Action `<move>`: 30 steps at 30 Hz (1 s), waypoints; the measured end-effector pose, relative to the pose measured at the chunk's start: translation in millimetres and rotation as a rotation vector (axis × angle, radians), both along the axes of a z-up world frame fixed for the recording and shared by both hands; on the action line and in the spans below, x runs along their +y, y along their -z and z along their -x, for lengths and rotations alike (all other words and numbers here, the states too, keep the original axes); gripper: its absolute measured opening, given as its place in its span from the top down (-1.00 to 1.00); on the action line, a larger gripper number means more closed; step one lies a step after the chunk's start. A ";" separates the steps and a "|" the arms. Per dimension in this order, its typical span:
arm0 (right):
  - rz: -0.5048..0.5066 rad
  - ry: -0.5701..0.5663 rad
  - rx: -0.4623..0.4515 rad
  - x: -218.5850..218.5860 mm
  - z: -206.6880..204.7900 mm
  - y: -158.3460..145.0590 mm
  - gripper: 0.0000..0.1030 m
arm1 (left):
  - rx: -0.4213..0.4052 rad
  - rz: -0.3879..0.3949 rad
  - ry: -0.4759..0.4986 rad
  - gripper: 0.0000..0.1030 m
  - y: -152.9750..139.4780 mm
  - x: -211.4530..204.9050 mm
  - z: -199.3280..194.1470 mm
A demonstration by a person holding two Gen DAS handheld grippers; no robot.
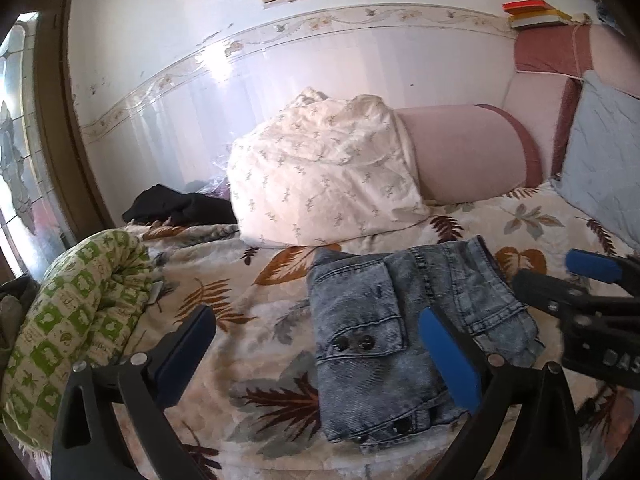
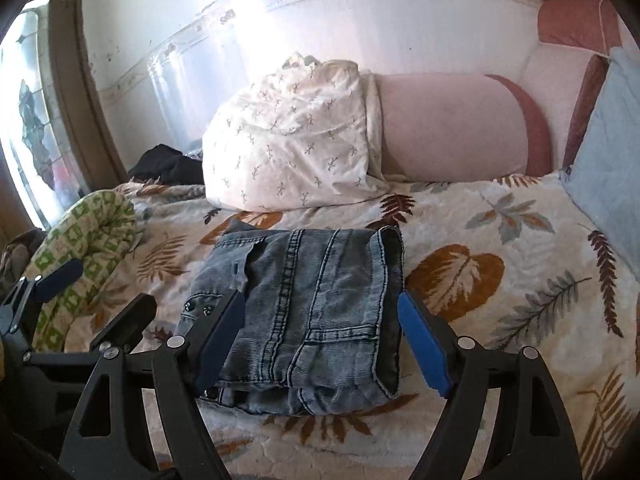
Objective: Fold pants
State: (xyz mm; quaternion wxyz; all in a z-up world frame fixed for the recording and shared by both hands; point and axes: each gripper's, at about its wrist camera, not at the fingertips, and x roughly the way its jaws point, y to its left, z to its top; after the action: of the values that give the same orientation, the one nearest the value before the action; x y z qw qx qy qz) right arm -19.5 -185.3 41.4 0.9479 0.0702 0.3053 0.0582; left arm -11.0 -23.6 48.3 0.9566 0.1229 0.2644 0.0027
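Observation:
A folded pair of light-blue denim pants (image 1: 360, 312) (image 2: 320, 264) lies as a compact rectangle on the leaf-patterned bedspread (image 2: 480, 240). My left gripper (image 1: 316, 320) hovers over the bundle's left half, its blue pads wide apart and holding nothing. My right gripper (image 2: 320, 300) straddles the bundle from above, open, and its pads do not press the cloth. The right gripper (image 1: 544, 270) also shows at the right edge of the left wrist view. The left gripper (image 2: 112, 284) shows at the left of the right wrist view.
A white flower-print pillow (image 2: 288, 148) and a pink bolster (image 2: 448, 128) lie behind the pants against the wall. At the left are a rolled green-patterned blanket (image 1: 80, 308) and a black garment (image 1: 176, 208). A grey-blue cushion (image 2: 608, 168) leans at the right.

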 end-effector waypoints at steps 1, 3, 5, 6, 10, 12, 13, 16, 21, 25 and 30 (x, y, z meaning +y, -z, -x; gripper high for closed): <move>0.008 0.003 -0.004 0.7 1.6 -0.7 -0.55 | -0.001 0.010 -0.010 -0.99 -0.3 2.7 -0.5; 0.041 0.016 -0.026 2.5 5.7 -2.6 -0.55 | -0.007 0.032 -0.038 -0.99 -2.4 9.9 -1.6; 0.067 0.039 -0.056 1.9 9.7 -5.9 -0.55 | -0.016 0.047 -0.065 -0.99 -5.0 16.9 -2.5; 0.062 0.057 -0.073 -1.2 11.5 -8.1 -0.55 | -0.020 0.053 -0.082 -0.99 -6.4 20.7 -2.9; 0.007 0.131 -0.115 -20.2 16.3 -14.8 -0.58 | -0.038 0.075 -0.145 -0.99 -11.9 38.0 -4.3; -0.008 0.154 -0.124 -27.5 18.2 -16.9 -0.60 | -0.038 0.082 -0.173 -0.99 -13.2 46.5 -6.3; -0.013 0.169 -0.129 -30.3 19.4 -17.8 -0.61 | -0.039 0.086 -0.187 -0.99 -13.6 51.3 -7.0; -0.017 0.181 -0.136 -32.3 22.9 -20.8 -0.61 | -0.044 0.091 -0.232 -0.99 -14.0 64.6 -8.8; 0.017 0.173 -0.163 -20.0 34.6 -26.9 -0.62 | -0.079 0.082 -0.316 -0.99 -18.7 80.6 -1.9; 0.000 0.153 -0.187 -6.1 53.1 -33.5 -0.63 | -0.122 0.051 -0.342 -0.99 -25.9 82.9 14.8; 0.012 0.144 -0.247 7.9 88.1 -39.1 -0.68 | -0.107 0.094 -0.324 -0.99 -28.8 87.0 39.4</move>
State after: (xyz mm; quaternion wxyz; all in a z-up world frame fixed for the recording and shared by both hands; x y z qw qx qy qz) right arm -107.6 -177.4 80.5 0.9804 0.0786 0.1807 -0.0037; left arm -50.5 63.5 77.1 0.9610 0.0337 0.2293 0.1509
